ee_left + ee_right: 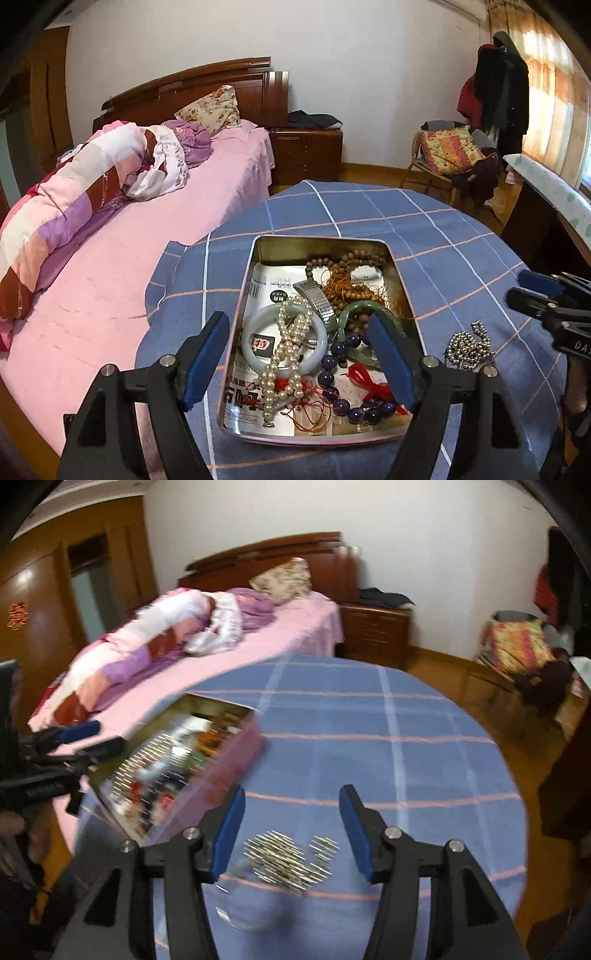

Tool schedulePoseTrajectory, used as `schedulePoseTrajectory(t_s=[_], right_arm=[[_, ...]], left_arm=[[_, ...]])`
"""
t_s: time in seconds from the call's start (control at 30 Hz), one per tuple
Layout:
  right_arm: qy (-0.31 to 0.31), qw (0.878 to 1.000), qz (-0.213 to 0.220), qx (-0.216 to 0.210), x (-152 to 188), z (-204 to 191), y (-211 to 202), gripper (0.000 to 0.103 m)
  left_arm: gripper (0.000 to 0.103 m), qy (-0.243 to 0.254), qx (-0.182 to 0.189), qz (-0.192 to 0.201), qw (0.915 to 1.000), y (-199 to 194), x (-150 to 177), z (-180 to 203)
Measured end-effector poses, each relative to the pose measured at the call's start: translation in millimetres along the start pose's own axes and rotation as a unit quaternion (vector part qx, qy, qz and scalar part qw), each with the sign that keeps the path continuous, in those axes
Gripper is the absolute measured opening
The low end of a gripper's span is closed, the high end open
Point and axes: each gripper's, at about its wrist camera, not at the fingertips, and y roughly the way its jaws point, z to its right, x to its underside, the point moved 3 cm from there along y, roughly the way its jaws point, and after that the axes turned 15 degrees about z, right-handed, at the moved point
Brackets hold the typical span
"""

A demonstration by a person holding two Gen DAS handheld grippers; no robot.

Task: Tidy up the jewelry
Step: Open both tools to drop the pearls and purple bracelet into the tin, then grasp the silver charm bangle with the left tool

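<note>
On the checked bench a limp, slippery chain is straddled by parted right gripper jaws; bunched middle is best pinched. Left gripper jaws are spread over the tin.

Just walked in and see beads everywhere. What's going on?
A person is sorting jewelry with a tool in each hand. The left tool hangs open over a tin holding pearls, bangles and bead strings. The right tool is open above a silver chain lying on the blue cloth beside the tin.
</note>
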Motion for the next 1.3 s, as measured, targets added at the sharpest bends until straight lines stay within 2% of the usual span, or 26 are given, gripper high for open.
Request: schedulePoseTrajectory(t_s=[0.13,0.27,0.43,0.53,0.67,0.83,0.97,1.07,1.13,1.2,1.23,1.27,1.3], right_arm=[[0.003,1.000,-0.012,0.012,13,14,-6,0.057],[0.013,0.999,-0.029,0.021,29,26,-4,0.057],[0.032,0.998,-0.035,0.033,41,47,-11,0.057],[0.038,0.998,-0.029,0.043,42,59,-19,0.057],[0.044,0.997,-0.027,0.054,44,72,-27,0.057],[0.050,0.997,-0.028,0.058,49,79,-30,0.057],[0.062,0.996,-0.032,0.054,52,81,-26,0.057],[0.060,0.997,-0.027,0.051,51,79,-26,0.057],[0.062,0.997,-0.025,0.050,51,79,-27,0.057],[0.066,0.996,-0.024,0.050,51,81,-27,0.057],[0.068,0.996,-0.023,0.051,52,82,-27,0.057],[0.069,0.996,-0.023,0.052,52,83,-27,0.057],[0.071,0.996,-0.022,0.052,52,83,-28,0.057]], left_arm=[[0.078,0.014,-0.012,-0.005,0.9998,-1,4,13],[0.078,0.035,-0.006,-0.002,0.9994,-11,8,36],[0.078,0.070,0.056,0.009,0.9960,-33,13,88],[0.078,0.084,0.094,0.001,0.9921,-38,22,117],[0.078,0.106,0.117,-0.018,0.9872,-30,36,148],[0.077,0.104,0.149,-0.048,0.9822,-16,46,165],[0.064,0.110,0.171,-0.076,0.9761,-7,58,179],[0.038,0.105,0.184,-0.112,0.9709,5,68,185],[0.034,0.106,0.197,-0.128,0.9663,9,74,189],[0.031,0.114,0.200,-0.127,0.9649,8,76,193],[0.022,0.121,0.206,-0.125,0.9630,6,76,197],[0.002,0.128,0.206,-0.124,0.9620,5,76,199],[0.002,0.132,0.211,-0.125,0.9604,5,76,200]])
